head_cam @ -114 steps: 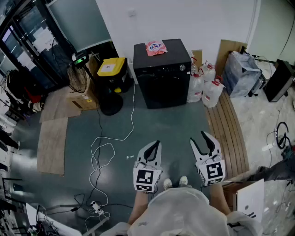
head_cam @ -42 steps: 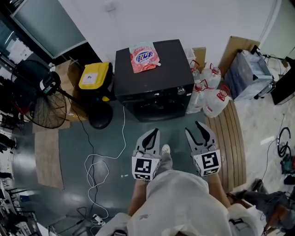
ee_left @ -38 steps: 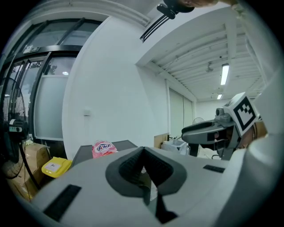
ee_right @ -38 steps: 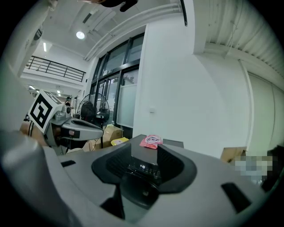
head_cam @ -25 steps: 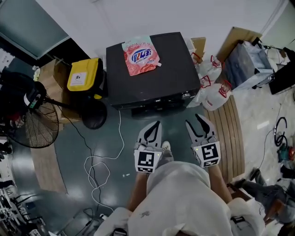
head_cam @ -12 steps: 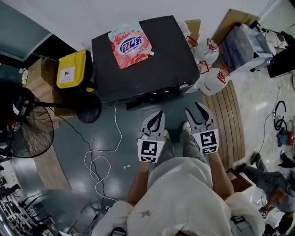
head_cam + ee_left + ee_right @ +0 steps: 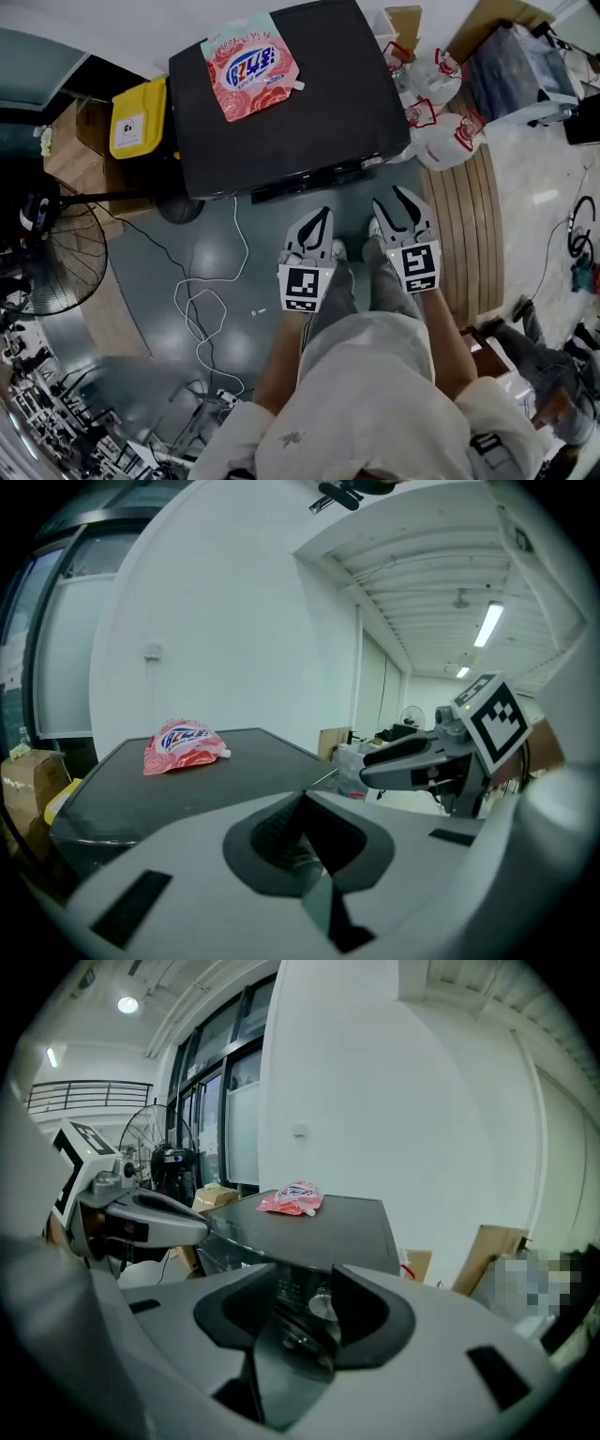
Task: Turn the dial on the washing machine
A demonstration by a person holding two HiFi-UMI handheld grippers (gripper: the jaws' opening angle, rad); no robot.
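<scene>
Finding the dial [image 7: 322, 1304]: a small silver knob at the right end of the front panel of the washing machine [image 7: 319, 103]; the right gripper view showed it through the gap between that gripper's jaws, well apart from them.
Panel: the marks beside the knob were too small to read. The head view gave only a thin strip of the front, and the door was hidden below the top edge.
Right gripper [image 7: 389, 197]: its jaws stood a narrow way apart, grasping nothing, and pointed toward the panel's right end.
Left gripper [image 7: 323, 214]: its jaws were pressed together and empty. Its own body hid the machine's front in the left gripper view.
Pouch [image 7: 246, 67]: pink, lying flat on the machine's top, toward the back left.
Right side: white jugs [image 7: 441, 141] stood just beside the machine, and a slatted wooden board [image 7: 473, 234] ran beside the right gripper.
Left side: a yellow bin [image 7: 131, 117] stood just beside the machine; a fan [image 7: 47, 253] was partly cut off at the frame edge.
Floor [image 7: 272, 216]: a bare grey strip lay between the machine's front and the grippers; a white cable [image 7: 211, 300] looped left of the person's legs.
</scene>
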